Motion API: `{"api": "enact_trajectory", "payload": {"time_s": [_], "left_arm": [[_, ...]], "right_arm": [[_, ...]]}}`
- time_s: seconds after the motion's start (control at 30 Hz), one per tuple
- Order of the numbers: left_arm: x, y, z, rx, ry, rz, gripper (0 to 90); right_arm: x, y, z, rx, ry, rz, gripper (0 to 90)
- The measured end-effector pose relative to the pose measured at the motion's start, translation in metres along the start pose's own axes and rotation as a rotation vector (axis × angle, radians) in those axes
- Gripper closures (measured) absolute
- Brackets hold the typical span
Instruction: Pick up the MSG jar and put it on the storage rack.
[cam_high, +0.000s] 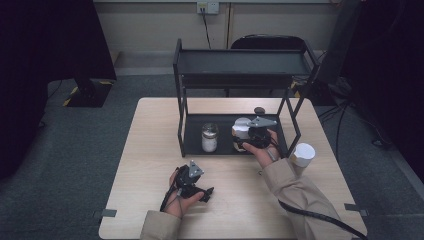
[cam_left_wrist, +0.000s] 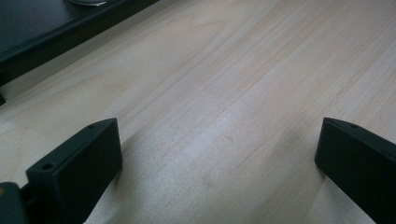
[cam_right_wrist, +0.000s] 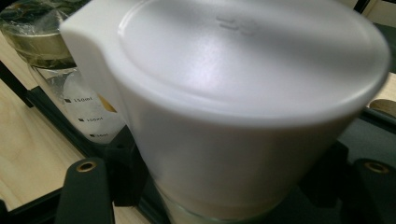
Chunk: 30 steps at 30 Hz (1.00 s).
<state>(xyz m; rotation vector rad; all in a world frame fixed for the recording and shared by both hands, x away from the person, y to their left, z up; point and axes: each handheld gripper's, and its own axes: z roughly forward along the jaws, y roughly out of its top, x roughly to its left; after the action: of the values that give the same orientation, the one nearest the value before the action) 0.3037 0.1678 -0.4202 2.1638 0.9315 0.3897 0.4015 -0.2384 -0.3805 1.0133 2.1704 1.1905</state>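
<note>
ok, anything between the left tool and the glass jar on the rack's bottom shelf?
Nothing visible. The left tool rests open on bare table; the glass jar stands on the rack past its low front lip. The right tool grips the white-lidded container beside it.

Two grippers: the left gripper (cam_high: 207, 192), jaws apart over bare table (cam_high: 150, 165), and the right gripper (cam_high: 239, 142), its fingers (cam_right_wrist: 86, 191) clamped on one white-lidded jar (cam_right_wrist: 243, 116). Three jars in all: that one between the right fingers, one glass jar (cam_high: 209, 137) just beside them, one white jar (cam_high: 303, 154) behind the right wrist. One black rack (cam_high: 240, 70), one chair (cam_high: 265, 42).
</note>
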Motion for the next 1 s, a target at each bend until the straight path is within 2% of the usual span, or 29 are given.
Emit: {"api": "enact_trajectory", "payload": {"time_s": [1.0], "left_arm": [[0.0,0.0,0.0,0.0,0.0,0.0,0.1]], "right_arm": [[-0.001,-0.0037,0.0026,-0.005,0.004,-0.006,30.5]]}}
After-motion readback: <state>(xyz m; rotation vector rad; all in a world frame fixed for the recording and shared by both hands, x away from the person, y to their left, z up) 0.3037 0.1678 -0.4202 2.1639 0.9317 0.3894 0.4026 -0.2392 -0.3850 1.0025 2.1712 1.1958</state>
